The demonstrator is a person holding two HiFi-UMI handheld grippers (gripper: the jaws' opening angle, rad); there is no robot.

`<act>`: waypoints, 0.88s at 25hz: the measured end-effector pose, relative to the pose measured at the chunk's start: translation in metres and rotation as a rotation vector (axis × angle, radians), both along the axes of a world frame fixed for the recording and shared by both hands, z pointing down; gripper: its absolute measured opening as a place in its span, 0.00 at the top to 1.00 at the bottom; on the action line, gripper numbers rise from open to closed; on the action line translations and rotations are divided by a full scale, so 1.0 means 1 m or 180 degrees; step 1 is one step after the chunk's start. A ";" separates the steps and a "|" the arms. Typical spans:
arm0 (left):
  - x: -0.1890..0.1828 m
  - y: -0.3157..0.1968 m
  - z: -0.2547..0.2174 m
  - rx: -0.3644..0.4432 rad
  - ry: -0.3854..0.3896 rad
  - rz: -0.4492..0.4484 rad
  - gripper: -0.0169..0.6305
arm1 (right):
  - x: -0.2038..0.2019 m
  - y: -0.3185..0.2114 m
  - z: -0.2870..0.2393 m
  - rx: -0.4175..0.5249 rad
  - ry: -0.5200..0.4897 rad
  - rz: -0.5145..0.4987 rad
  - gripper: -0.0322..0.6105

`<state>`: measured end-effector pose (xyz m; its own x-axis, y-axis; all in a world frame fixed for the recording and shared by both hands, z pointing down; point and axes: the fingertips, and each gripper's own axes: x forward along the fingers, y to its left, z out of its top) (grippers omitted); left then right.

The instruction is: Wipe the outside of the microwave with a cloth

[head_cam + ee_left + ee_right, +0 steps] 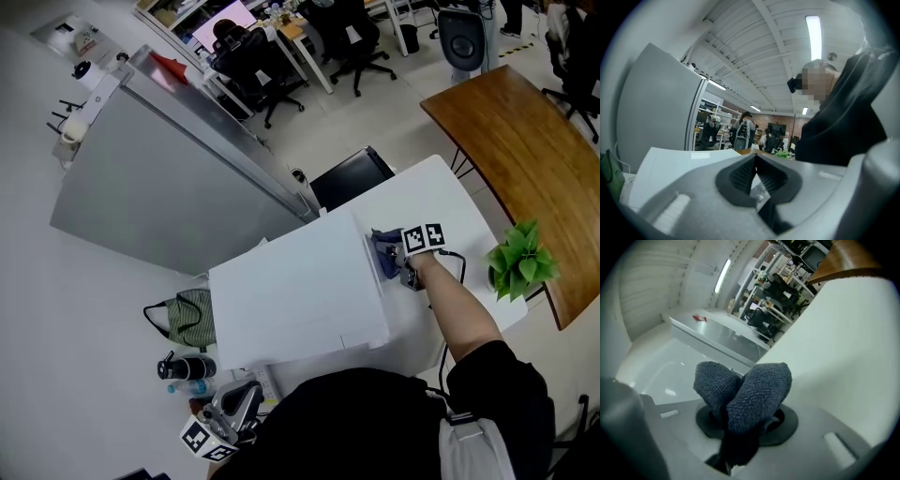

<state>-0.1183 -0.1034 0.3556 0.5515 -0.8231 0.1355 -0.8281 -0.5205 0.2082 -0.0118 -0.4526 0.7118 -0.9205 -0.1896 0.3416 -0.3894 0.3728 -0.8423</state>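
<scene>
Cloth [745, 394], one dark blue piece, is bunching in my right gripper's [389, 258] pinch against the right side of the one microwave [300, 291] on the white table [450, 211]. My left gripper [755, 164] is hanging low, jaws pressed together on nothing. One plant [520, 258] is sitting just beside my right arm, and one bag [192, 319] and one bottle [187, 367] are lying left of the microwave.

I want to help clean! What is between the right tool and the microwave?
A blue cloth, pinched in the right tool, sits between it and the white microwave's side. The head view shows this.

The microwave [300, 291] is white, the cloth [757, 390] dark blue-grey, the table [525, 141] brown, the plant [518, 260] green
</scene>
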 end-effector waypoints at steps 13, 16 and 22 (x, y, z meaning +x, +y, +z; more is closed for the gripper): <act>0.000 -0.005 -0.003 0.0016 0.0031 0.0066 0.97 | 0.043 0.049 -0.191 0.0690 -0.1475 0.0066 0.77; 0.003 -0.007 -0.003 0.0006 0.0036 0.0097 0.97 | 0.031 0.073 -0.218 0.0916 -0.1661 -0.0185 0.77; 0.004 -0.005 -0.003 0.0032 -0.0023 0.0103 0.97 | 0.024 0.071 -0.156 0.0442 -0.1596 0.0002 0.76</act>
<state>-0.1144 -0.1087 0.3526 0.5767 -0.8063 0.1313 -0.8123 -0.5490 0.1968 0.0118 -0.3818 0.5556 -0.9645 -0.2024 -0.1697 0.0489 0.4943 -0.8679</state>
